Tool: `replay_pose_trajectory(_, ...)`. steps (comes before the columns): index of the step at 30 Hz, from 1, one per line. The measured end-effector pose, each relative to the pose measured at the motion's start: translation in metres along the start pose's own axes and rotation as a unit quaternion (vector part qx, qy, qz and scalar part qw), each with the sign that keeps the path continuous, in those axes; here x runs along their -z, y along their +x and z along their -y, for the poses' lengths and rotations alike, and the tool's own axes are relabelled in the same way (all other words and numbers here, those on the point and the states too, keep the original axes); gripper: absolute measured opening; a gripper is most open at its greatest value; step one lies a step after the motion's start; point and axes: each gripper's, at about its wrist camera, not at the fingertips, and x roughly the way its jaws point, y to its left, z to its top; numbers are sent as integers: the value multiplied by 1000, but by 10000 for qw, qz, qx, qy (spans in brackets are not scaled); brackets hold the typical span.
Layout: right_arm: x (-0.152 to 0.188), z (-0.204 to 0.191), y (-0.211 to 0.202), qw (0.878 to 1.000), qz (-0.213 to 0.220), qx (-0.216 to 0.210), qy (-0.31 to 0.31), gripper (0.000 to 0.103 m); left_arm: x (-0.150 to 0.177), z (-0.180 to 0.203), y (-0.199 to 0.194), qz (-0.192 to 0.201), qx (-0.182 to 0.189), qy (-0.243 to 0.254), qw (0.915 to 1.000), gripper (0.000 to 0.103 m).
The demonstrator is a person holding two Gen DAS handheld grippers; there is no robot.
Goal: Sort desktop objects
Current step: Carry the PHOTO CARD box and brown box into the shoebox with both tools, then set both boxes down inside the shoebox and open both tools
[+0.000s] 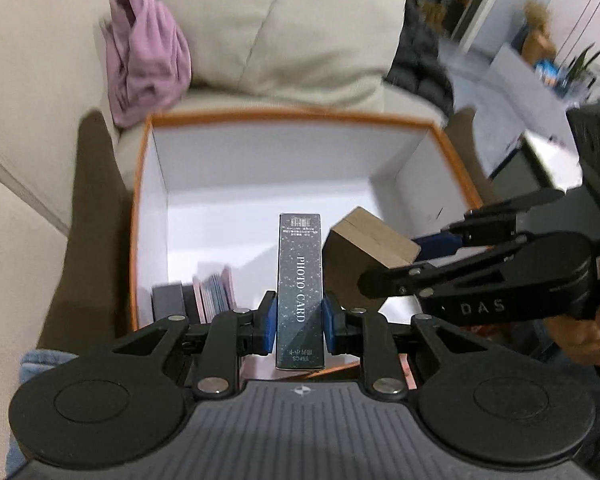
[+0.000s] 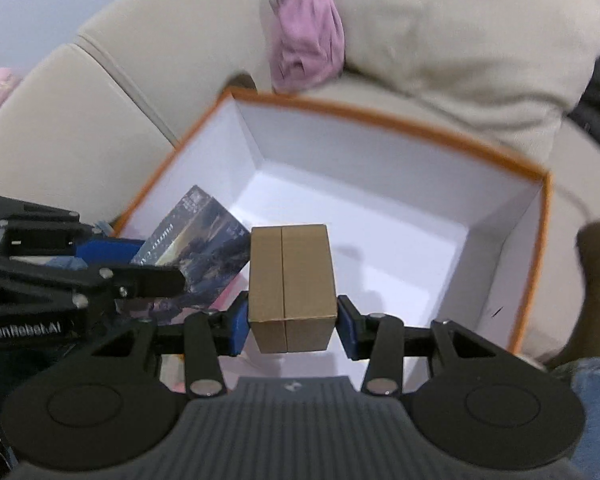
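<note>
Behind everything sits the beige sofa, with a pink cloth bunched on its seat against the cushion. In front of it is the big white box with the orange rim, which I take to be where the sorted things go. Most of its floor is bare, and a few small items, a dark little box and some pink cards, stand in its near left corner.

My right gripper is clenched on a plain cardboard box, blue pads pressing both its sides, and it hangs over the near part of the white box's floor, not resting on anything I can see. My left gripper is clamped on a slim dark carton marked PHOTO CARD, held on end just above the near wall. The two held things are close together, the cardboard box just beside the carton on its right.

So I judge I am at the placing step, with both items carried over the container and neither yet set down. Next I should lower each to the floor, keep them from knocking together, perhaps stand the carton by the cards at left, and only then let the pads go.
</note>
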Motion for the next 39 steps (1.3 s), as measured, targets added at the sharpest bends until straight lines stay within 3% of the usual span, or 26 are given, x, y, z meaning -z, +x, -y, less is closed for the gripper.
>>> replay_pose_trajectory(7,6,-4,23,9980,-478,-231,333,46,7,1,20,-460,-505,18,9977,26)
replay_pose_trajectory(16,21,-27,46,9956,-687,-309,557,47,10,1,15,-593,-607,74,9964,25)
replay_pose_trajectory(20,31,-38,39,9959,-693,-255,523,47,12,-3,2,-427,-423,20,9982,25)
replay_pose_trajectory(24,30,-31,34,9941,-743,-414,672,51,16,-10,-24,32,-290,-83,9995,27)
replay_pose_trajectory(29,19,-15,38,9877,-778,-771,1117,54,26,-28,-46,478,-357,-470,9971,28)
replay_pose_trajectory(33,16,-9,42,9857,-810,-761,1267,55,35,-44,-54,723,-487,-783,9931,28)
replay_pose_trajectory(36,19,-4,47,9814,-883,-754,1526,42,39,-60,-55,775,-554,-1045,9900,28)
replay_pose_trajectory(39,23,2,47,9741,-857,-921,1881,37,42,-72,-49,678,-608,-1232,9882,28)
